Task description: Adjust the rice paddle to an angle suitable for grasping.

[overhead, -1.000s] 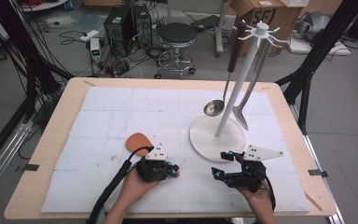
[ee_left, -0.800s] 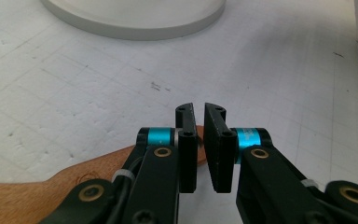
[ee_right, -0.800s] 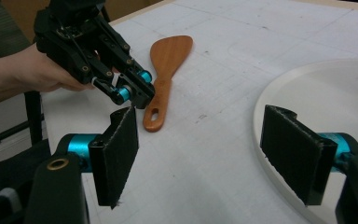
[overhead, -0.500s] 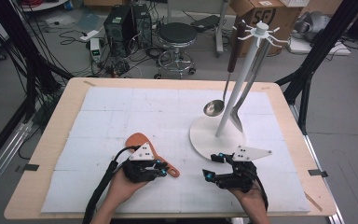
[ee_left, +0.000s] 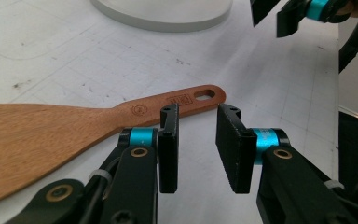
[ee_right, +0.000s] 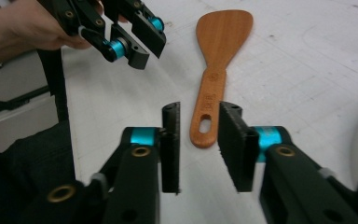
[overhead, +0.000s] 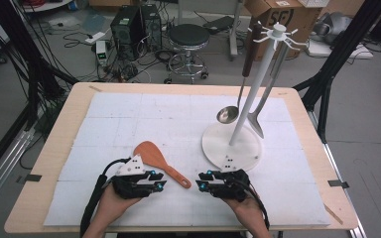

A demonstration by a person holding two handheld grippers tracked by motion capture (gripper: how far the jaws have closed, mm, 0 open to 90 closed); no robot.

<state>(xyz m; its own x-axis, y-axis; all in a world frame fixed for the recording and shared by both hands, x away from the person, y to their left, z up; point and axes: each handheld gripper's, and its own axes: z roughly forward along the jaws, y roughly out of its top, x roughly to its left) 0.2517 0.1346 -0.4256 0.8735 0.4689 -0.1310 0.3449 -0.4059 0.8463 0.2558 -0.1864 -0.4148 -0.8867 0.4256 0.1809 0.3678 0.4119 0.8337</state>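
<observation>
A wooden spatula lies flat on the white mat, blade to the far left, its holed handle end toward the near right. My left gripper hovers just near of the handle; its jaws have just been opening and stand apart with nothing between them, with the spatula beyond the left gripper. Facing it from the right, my right gripper has jaws that have just been closing. A gap is still showing in the right gripper, and the handle end lies just ahead, untouched.
A white utensil stand rises at the right middle of the mat. A metal ladle and a metal turner hang from it. The table's near edge runs just below both hands.
The left gripper let go of the spatula, which now lies flat on the mat, and drew back to the left. The right gripper moved left toward the handle end and narrowed its jaws.
</observation>
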